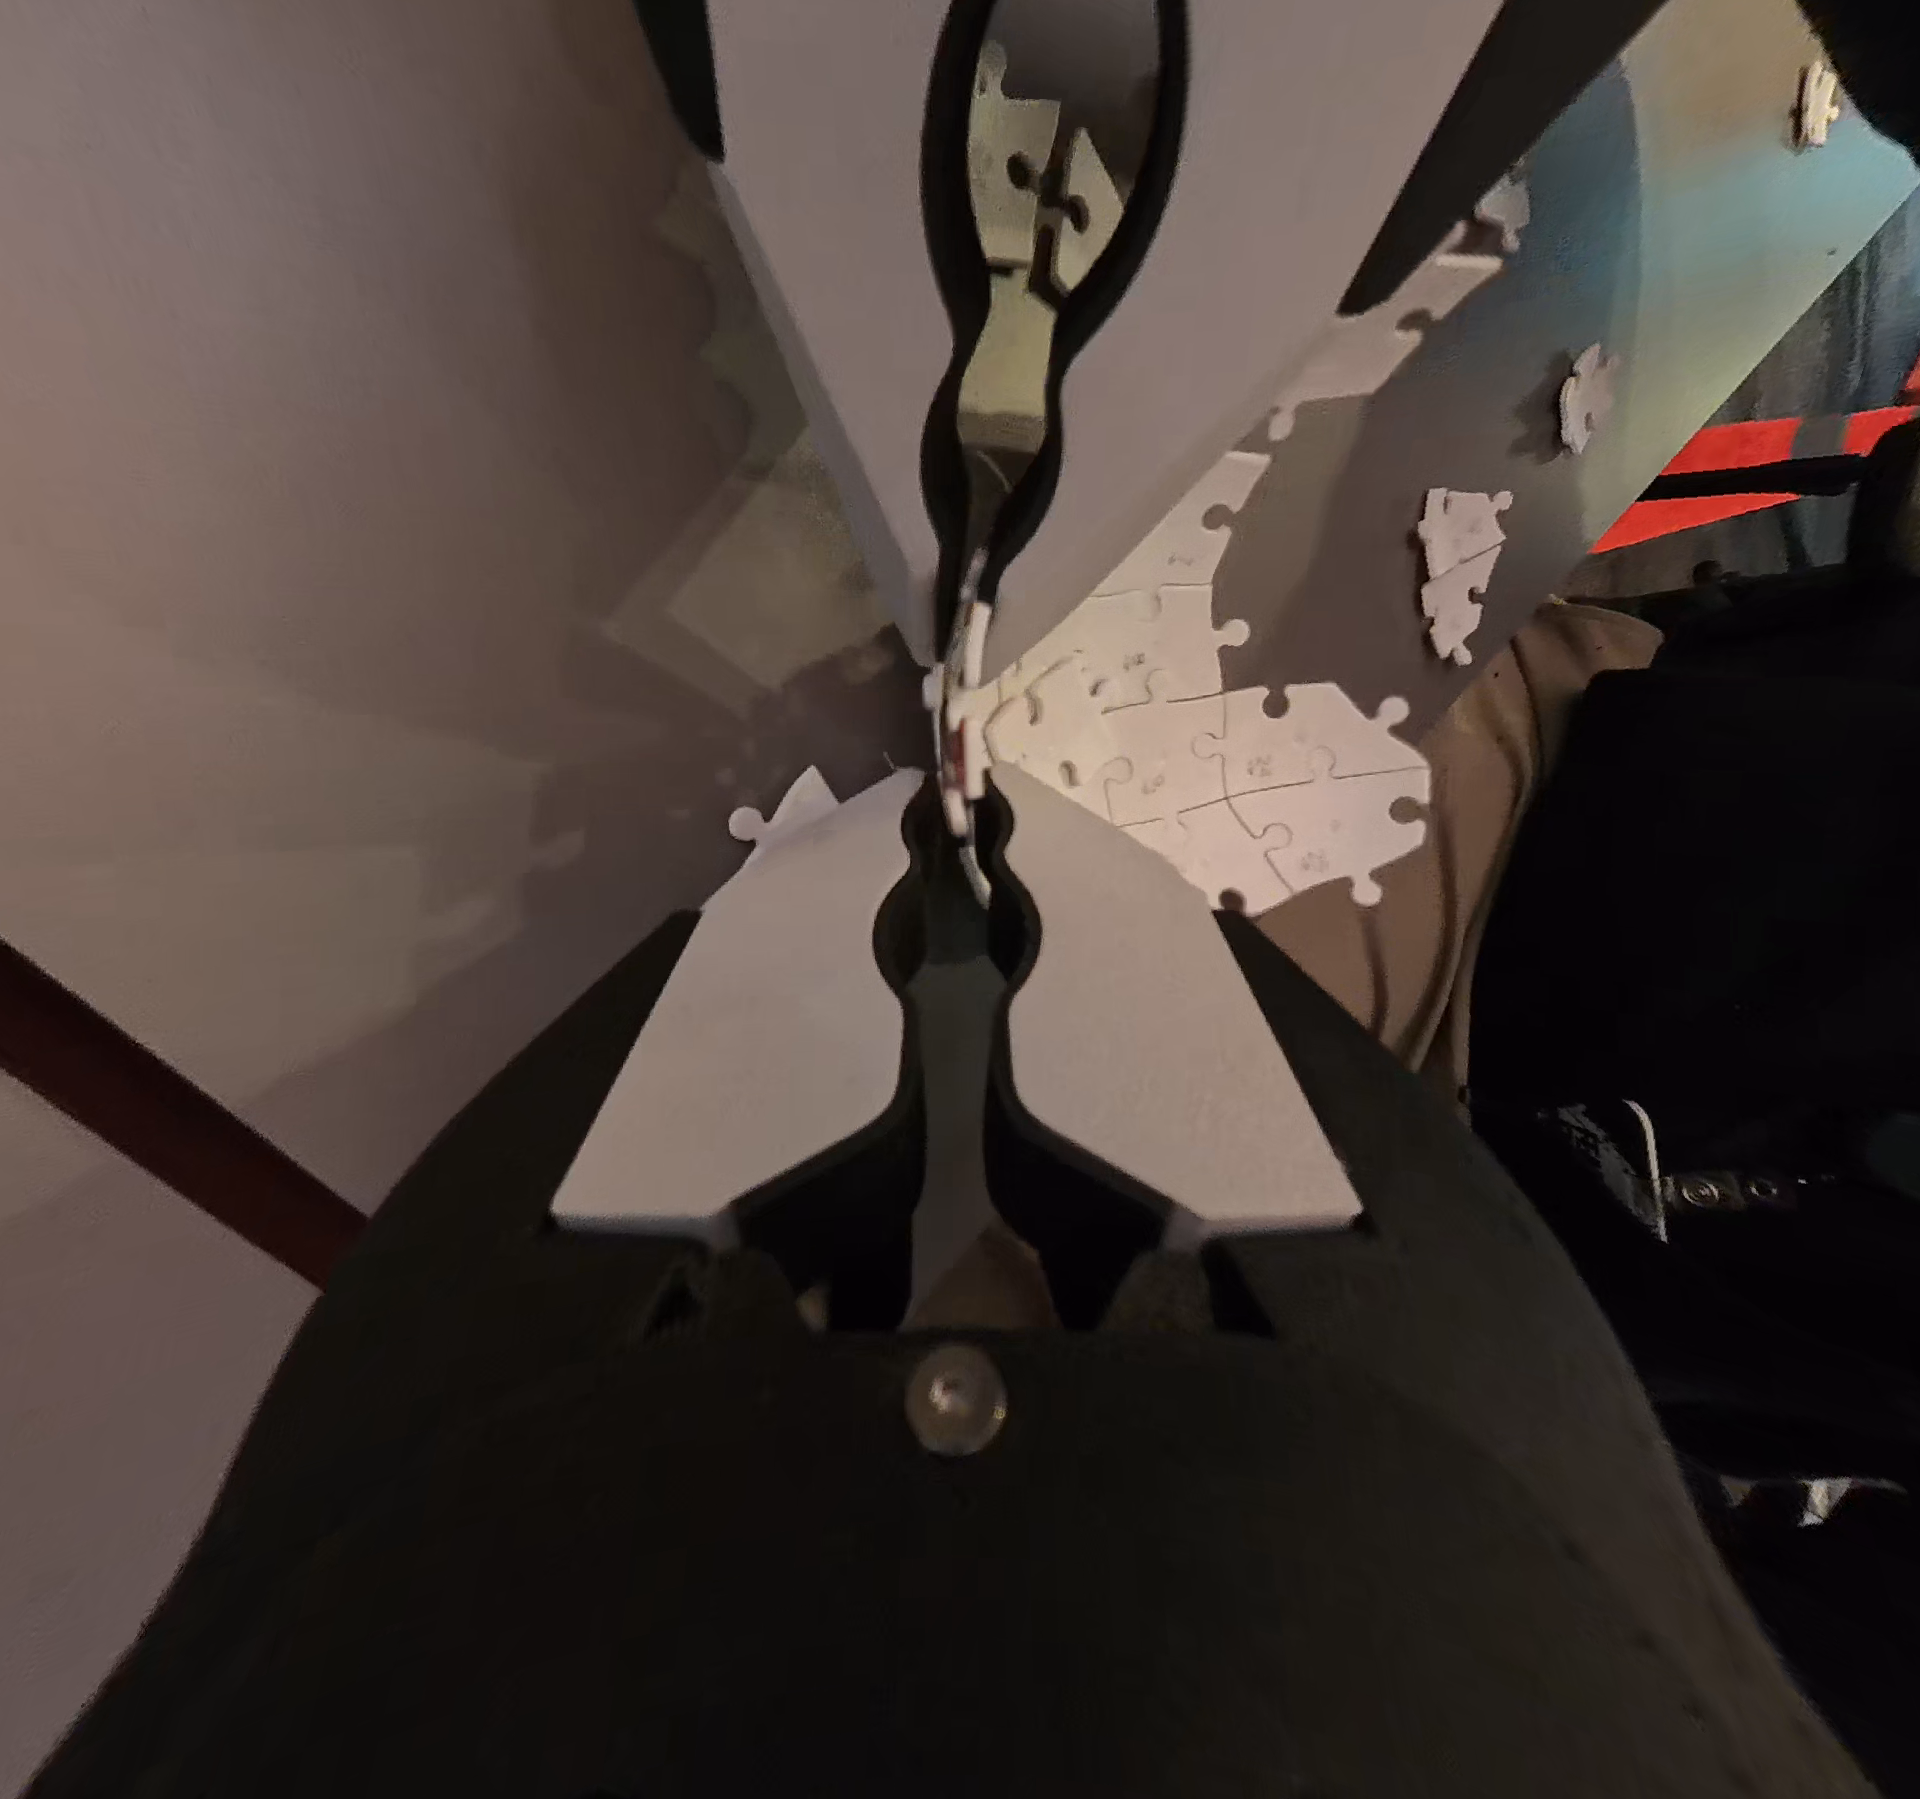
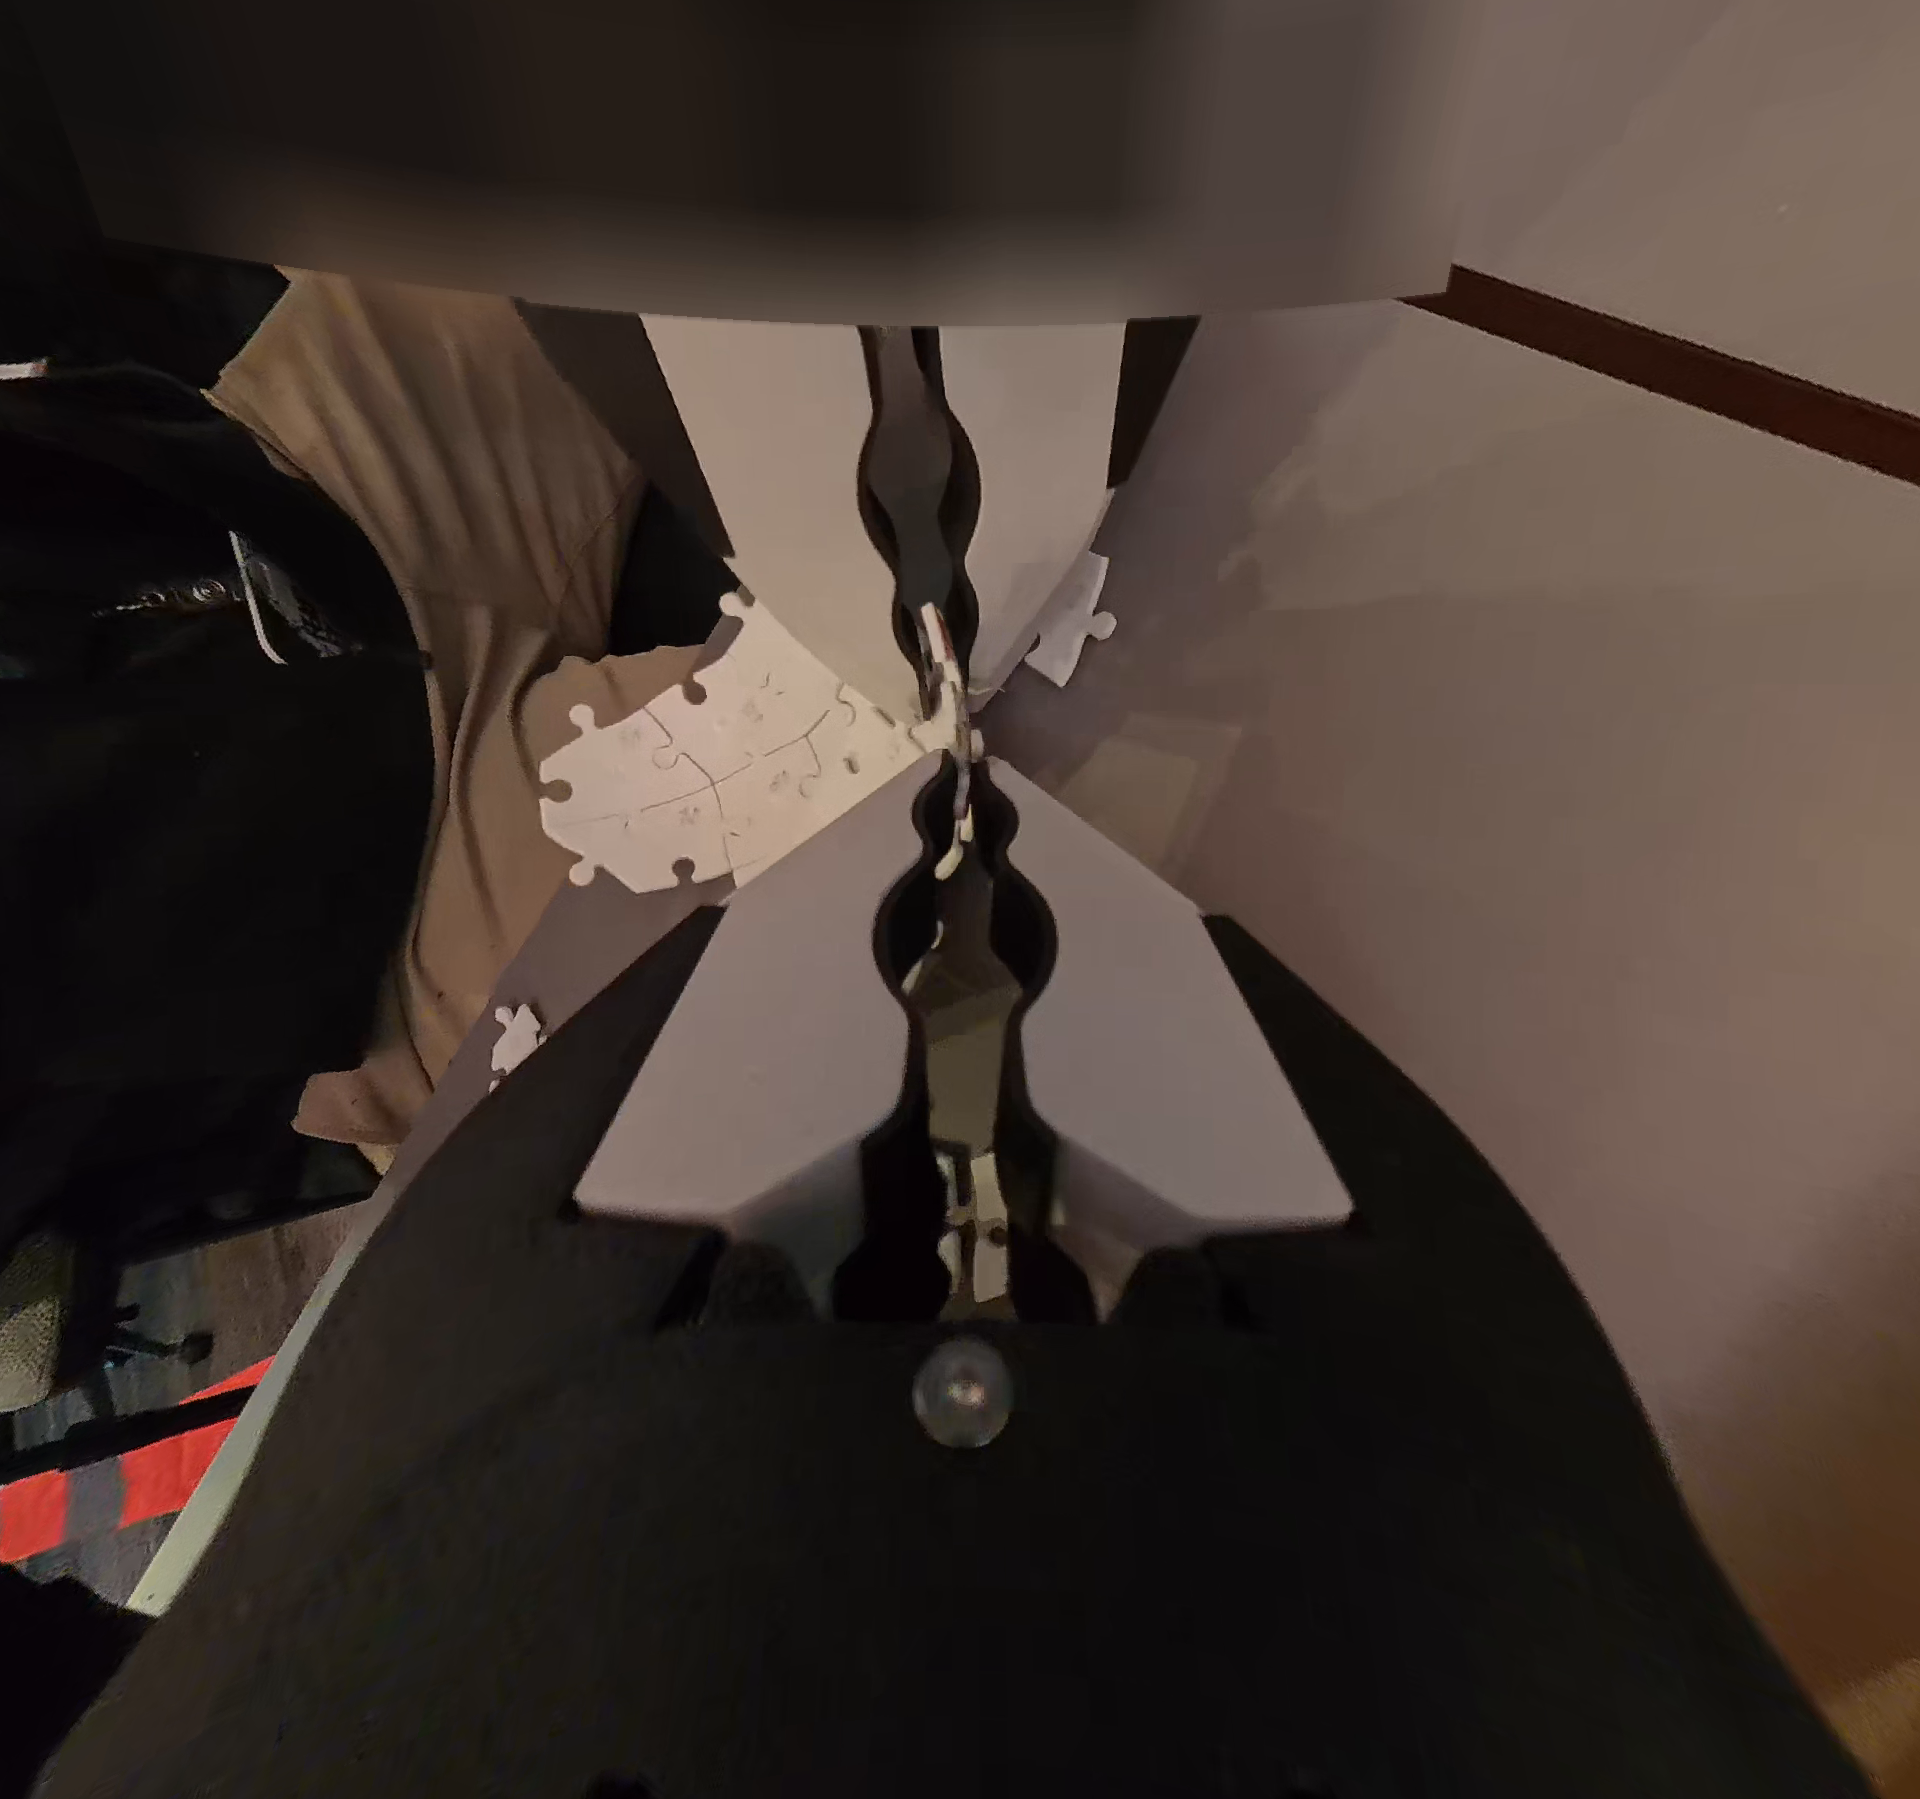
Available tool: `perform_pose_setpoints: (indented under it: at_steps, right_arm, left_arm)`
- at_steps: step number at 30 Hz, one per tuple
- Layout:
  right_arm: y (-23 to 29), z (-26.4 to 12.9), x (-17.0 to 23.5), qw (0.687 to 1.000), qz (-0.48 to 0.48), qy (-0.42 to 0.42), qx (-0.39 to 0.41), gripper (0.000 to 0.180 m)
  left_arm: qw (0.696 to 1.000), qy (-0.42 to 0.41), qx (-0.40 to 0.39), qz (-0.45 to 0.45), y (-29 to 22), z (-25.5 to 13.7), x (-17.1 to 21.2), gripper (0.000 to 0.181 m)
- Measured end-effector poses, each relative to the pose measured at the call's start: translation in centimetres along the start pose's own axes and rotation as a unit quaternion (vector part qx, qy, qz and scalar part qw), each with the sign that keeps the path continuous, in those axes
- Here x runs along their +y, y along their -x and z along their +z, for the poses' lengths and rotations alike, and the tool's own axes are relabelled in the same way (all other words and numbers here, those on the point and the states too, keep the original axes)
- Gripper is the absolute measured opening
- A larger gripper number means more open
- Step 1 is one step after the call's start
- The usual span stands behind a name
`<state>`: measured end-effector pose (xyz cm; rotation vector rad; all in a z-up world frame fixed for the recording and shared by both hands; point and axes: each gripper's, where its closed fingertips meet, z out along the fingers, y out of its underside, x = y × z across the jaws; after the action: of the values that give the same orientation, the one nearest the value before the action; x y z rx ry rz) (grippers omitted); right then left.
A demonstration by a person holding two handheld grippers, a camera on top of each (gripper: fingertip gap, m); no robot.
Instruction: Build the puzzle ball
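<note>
A partly built shell of white, curved puzzle pieces (image 1: 1236,773) is held in the air between the two grippers; it also shows in the right wrist view (image 2: 717,773). My left gripper (image 1: 954,799) is shut on an edge-on white piece at the shell's rim. My right gripper (image 1: 963,622) comes from the opposite side, tip to tip, and is shut on an adjoining edge-on piece (image 2: 961,783). The left gripper (image 2: 940,648) faces it in the right wrist view. Another white piece with a knob (image 1: 790,809) sticks out on the far side. The joint itself is hidden between the fingers.
Loose white pieces (image 1: 1460,565) (image 1: 1584,393) lie on a grey table (image 1: 1683,274) below; one lies near its edge (image 2: 516,1032). A person in beige and black clothing (image 1: 1507,866) sits close by. A red and black striped cloth (image 1: 1766,471) lies beyond the table. Left and right tips are no more than a few centimetres apart.
</note>
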<state>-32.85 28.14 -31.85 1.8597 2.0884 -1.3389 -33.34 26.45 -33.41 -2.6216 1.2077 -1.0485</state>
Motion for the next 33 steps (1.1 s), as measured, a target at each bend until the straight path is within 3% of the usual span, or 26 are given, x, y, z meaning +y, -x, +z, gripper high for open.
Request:
perform_pose_setpoints:
  at_steps: [11, 14, 21, 33]
  right_arm:
    - [0.0, -0.5, 0.6, 0.999, 0.035, 0.019, -0.018, 0.001]
    - [-0.2, -0.4, 1.3, 0.999, 0.047, 0.024, -0.015, 0.009]
    - [0.0, -0.5, 0.9, 0.998, 0.054, -0.015, -0.032, 0.004]
    - [0.1, -1.1, 0.9, 0.998, 0.052, 0.005, -0.035, 0.004]
  left_arm:
    - [1.0, 0.007, -0.008, 0.013, -0.1, 0.0, -0.8, 0.005]
    - [1.0, 0.004, -0.008, 0.014, -0.1, 0.0, -0.9, 0.005]
    - [1.0, 0.0, -0.009, 0.019, -0.2, -0.2, -1.1, 0.004]
    - [1.0, 0.005, -0.011, 0.026, -0.2, -0.3, -1.4, 0.004]
